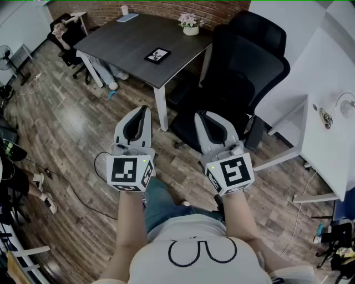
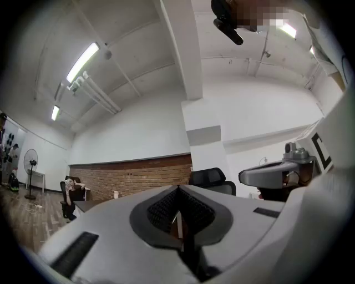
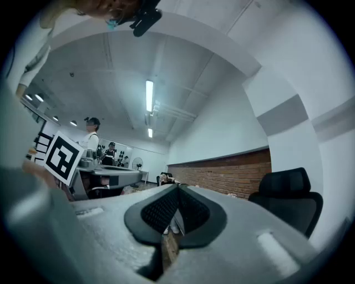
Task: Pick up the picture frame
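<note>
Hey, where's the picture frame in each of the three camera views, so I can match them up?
Head view: the picture frame lies flat on the dark table, upper middle of the picture.
Left gripper view: not in it.
Right gripper view: not in it.
Shared landmark: the brick wall behind the table, at mid-left in the left gripper view and mid-right in the right gripper view.

We count one picture frame [image 1: 157,55], one flower pot [image 1: 190,25], one cup [image 1: 124,10] on the table [image 1: 119,41]; seemingly two black chairs [image 1: 244,77] beside.
</note>
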{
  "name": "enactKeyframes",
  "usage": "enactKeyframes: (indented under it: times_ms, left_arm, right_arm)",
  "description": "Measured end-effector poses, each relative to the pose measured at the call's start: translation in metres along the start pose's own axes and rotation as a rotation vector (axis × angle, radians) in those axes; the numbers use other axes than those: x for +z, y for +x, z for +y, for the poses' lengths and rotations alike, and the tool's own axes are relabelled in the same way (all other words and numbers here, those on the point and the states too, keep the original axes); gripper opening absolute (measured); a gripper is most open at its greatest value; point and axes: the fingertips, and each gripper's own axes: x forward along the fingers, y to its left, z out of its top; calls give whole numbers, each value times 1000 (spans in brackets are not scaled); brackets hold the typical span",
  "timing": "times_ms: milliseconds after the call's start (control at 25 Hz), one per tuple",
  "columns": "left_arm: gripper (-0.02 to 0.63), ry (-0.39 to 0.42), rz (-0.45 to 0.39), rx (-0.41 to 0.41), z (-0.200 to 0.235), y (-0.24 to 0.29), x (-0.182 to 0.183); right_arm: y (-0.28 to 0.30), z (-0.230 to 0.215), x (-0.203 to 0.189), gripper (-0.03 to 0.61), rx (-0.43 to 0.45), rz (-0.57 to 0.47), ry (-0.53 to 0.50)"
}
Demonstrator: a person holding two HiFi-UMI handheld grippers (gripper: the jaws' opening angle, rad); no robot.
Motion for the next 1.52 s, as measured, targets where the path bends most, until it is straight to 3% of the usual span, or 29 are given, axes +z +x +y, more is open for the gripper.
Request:
enactKeyframes:
  times_ms: [200, 960, 1520]
  left_arm:
    - [-2, 12, 8, -9, 38, 26, -9]
    - [-2, 8, 12, -120, 269, 183, -39]
    - [-2, -88, 83, -158, 323, 242, -95]
  right_arm:
    - [46, -3, -10, -3, -14, 10, 10]
    - [321, 4, -34, -3, -115, 14, 18]
    - [393, -23, -88, -3, -179, 110, 87]
